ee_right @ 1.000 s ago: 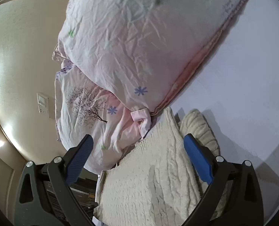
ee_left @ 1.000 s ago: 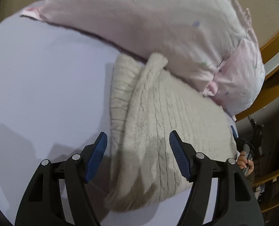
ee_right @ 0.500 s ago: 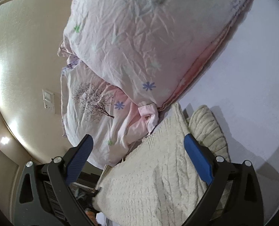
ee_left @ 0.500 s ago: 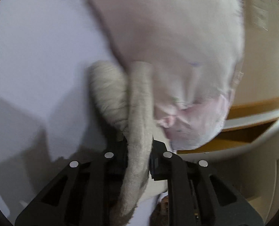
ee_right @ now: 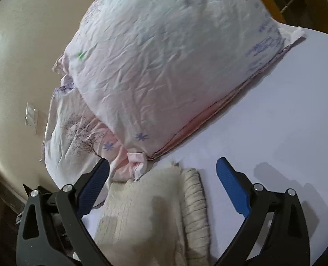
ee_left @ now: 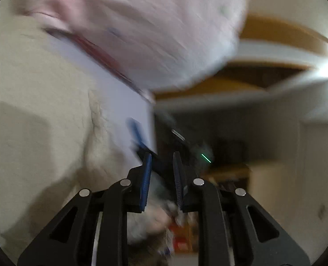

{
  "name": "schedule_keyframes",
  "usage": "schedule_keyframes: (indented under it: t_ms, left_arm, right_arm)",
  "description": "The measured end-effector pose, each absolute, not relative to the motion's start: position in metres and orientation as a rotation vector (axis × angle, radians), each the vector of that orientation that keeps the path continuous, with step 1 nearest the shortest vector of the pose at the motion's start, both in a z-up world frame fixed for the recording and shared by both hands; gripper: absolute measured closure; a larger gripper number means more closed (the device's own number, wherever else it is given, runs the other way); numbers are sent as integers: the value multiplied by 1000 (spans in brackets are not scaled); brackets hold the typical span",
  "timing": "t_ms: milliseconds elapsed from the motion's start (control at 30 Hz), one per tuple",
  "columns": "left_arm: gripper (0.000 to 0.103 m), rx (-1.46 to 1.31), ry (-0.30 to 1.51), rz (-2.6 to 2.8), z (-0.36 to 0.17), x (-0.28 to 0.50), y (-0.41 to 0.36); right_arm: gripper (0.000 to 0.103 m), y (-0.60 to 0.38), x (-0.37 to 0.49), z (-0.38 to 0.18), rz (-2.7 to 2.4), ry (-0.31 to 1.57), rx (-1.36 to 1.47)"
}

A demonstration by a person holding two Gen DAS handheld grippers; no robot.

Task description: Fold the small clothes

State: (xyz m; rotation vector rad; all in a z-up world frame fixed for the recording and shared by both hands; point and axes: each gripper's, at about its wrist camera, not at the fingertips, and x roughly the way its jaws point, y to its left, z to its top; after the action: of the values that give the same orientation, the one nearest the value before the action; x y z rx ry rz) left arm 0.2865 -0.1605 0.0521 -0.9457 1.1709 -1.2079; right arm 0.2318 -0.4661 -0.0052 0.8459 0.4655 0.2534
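Observation:
A cream cable-knit garment (ee_right: 155, 212) lies on the pale lilac sheet (ee_right: 274, 115), its ribbed edge toward the right. My right gripper (ee_right: 161, 186) is open and hovers just above it with nothing between the pads. In the blurred left wrist view the same cream knit (ee_left: 31, 102) fills the left side. My left gripper (ee_left: 161, 177) has its jaws a narrow gap apart with nothing between them, pointing past the bed's edge. The other gripper's blue pad (ee_left: 137, 133) shows ahead of it.
A large pink patterned pillow (ee_right: 164, 62) lies just beyond the garment, over a second pillow with a tree print (ee_right: 79, 130). A cream wall with a light switch (ee_right: 31, 117) is at the left. A wooden headboard (ee_left: 274, 33) and dark room lie beyond the bed.
My left gripper closed on the knit's folded edge, then let it go and swung right toward the bed's edge. The right gripper stayed open and drew back a little.

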Motion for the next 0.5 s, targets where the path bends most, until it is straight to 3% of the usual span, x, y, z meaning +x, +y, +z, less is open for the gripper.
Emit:
schedule_keyframes:
  t_ms: [67,100,133,167,300,500]
  left_arm:
    - [80,-880,1056,-1198,72,279,-142]
    - [62,-853,988,-1149,81,275,-121]
    - [38,-826,939,-1040,86,273,-95]
    - [30,-796,920,-943,87,271,-76]
    - [29,-637,1001,-611,57,273,-33]
    - [24,-543,1152,-610,13,260,-56]
  right_arm:
    - [2,-469,236,-7,296,511,865]
    - [2,-467,240,-9,318,560,861]
    - [2,-464,244,-10,337,592,854]
    - [2,-460,248,-12,354,637,842]
    - [2,-435,268,-30,365,867,775]
    - [2,-424,266,-39,394,889,739]
